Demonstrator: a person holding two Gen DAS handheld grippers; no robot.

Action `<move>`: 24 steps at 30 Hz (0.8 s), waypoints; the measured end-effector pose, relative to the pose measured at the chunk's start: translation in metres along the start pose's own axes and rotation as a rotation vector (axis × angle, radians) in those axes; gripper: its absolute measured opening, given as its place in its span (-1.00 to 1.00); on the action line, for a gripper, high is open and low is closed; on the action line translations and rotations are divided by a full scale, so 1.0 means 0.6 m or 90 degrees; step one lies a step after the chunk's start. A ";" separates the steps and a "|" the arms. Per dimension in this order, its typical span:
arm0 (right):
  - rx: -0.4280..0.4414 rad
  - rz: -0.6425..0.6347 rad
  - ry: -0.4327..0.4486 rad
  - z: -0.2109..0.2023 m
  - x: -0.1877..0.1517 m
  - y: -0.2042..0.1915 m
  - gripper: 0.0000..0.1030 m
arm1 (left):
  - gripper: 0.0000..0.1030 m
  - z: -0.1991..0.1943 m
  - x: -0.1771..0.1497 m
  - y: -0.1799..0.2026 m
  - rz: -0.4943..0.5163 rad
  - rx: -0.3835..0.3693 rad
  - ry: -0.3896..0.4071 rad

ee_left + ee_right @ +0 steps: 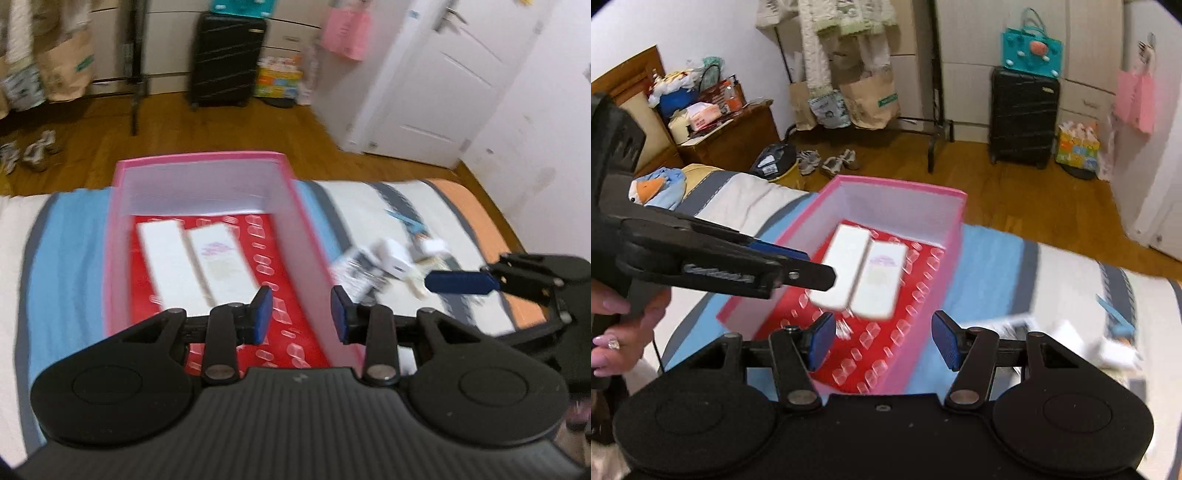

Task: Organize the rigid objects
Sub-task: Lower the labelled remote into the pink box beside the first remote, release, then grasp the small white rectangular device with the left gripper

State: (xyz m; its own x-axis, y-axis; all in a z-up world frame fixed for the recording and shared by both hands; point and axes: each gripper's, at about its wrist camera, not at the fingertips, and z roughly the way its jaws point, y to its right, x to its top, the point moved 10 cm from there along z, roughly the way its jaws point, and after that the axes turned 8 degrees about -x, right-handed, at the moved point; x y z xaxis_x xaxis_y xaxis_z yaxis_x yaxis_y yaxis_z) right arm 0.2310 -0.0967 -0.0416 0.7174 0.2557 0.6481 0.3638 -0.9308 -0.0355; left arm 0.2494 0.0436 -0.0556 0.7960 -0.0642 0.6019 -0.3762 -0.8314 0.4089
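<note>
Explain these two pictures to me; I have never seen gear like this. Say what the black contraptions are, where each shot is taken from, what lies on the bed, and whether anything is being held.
No robot here: a person holds a hand-operated clamp in each hand, each with a camera looking along its two fingers. The left wrist view shows the left gripper, and the right gripper pokes in from the side. The right wrist view shows the right gripper, with the left one and the person's hand beside it. On the striped bed cover stands a pink box with a red floor, holding two white flat boxes side by side. Beside it lies a blurred heap of small items, mostly white. Both grippers are open and hold nothing.
</note>
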 end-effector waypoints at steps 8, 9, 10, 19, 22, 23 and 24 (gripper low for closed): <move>0.038 0.230 -0.085 -0.017 -0.088 0.159 0.22 | -0.34 0.048 -0.048 0.135 0.050 -0.074 -0.057; 0.040 0.256 -0.093 -0.012 -0.101 0.172 0.22 | -0.33 0.059 -0.056 0.146 0.055 -0.076 -0.065; 0.039 0.280 -0.101 -0.007 -0.112 0.188 0.22 | -0.32 0.070 -0.065 0.155 0.057 -0.072 -0.074; 0.019 0.396 -0.155 0.060 -0.214 0.249 0.22 | -0.20 0.157 -0.145 0.214 0.109 -0.061 -0.140; 0.002 0.413 -0.165 0.071 -0.228 0.263 0.22 | -0.11 0.182 -0.152 0.224 0.134 -0.078 -0.147; -0.009 0.415 -0.170 0.075 -0.231 0.269 0.22 | -0.10 0.188 -0.152 0.225 0.141 -0.076 -0.144; -0.013 0.421 -0.169 0.078 -0.233 0.275 0.22 | -0.09 0.195 -0.151 0.227 0.149 -0.076 -0.142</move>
State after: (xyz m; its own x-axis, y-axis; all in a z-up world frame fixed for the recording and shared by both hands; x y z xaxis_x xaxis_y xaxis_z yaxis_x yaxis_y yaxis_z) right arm 0.2183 -0.2738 -0.1738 0.9053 -0.3119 0.2882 -0.2074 -0.9169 -0.3409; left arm 0.1814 -0.1280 -0.1348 0.7609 -0.3748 0.5297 -0.6026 -0.7110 0.3625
